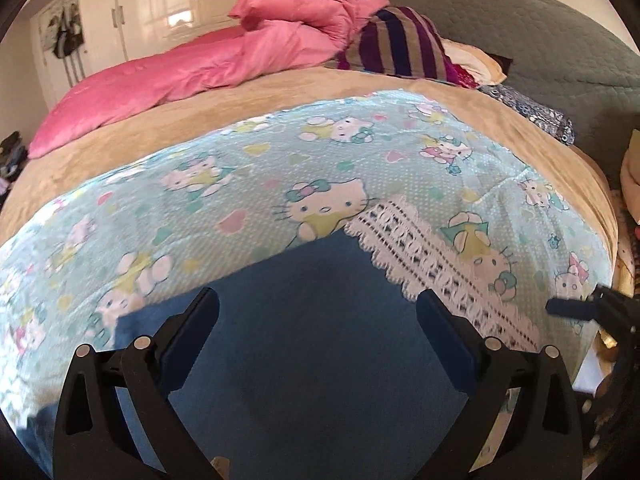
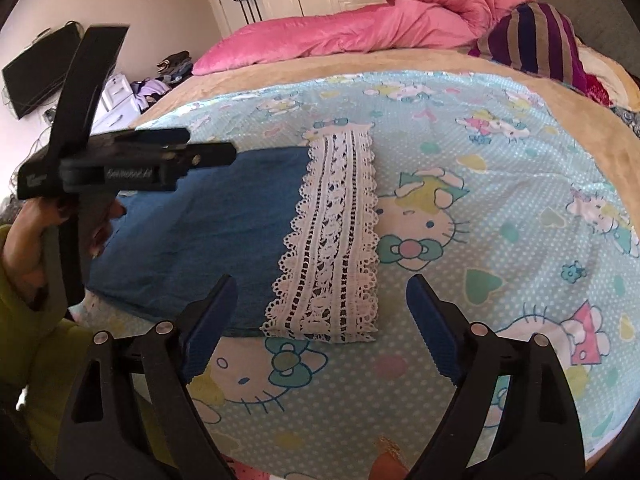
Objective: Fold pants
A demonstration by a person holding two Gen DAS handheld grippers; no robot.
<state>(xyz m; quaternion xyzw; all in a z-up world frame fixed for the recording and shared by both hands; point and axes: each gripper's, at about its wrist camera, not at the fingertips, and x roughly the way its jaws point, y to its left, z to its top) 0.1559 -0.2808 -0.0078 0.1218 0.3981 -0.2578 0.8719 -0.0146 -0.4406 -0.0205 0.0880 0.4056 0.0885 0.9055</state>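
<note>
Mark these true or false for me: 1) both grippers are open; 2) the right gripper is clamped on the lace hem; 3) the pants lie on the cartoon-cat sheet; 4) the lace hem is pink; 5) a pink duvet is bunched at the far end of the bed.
1) True: the left gripper and the right gripper both stand open with nothing between the fingers.
2) False: it is open above the lace hem, not gripping it.
3) True: the blue pants lie folded on the sheet.
4) False: the hem is white.
5) True: the pink duvet is bunched there.
</note>
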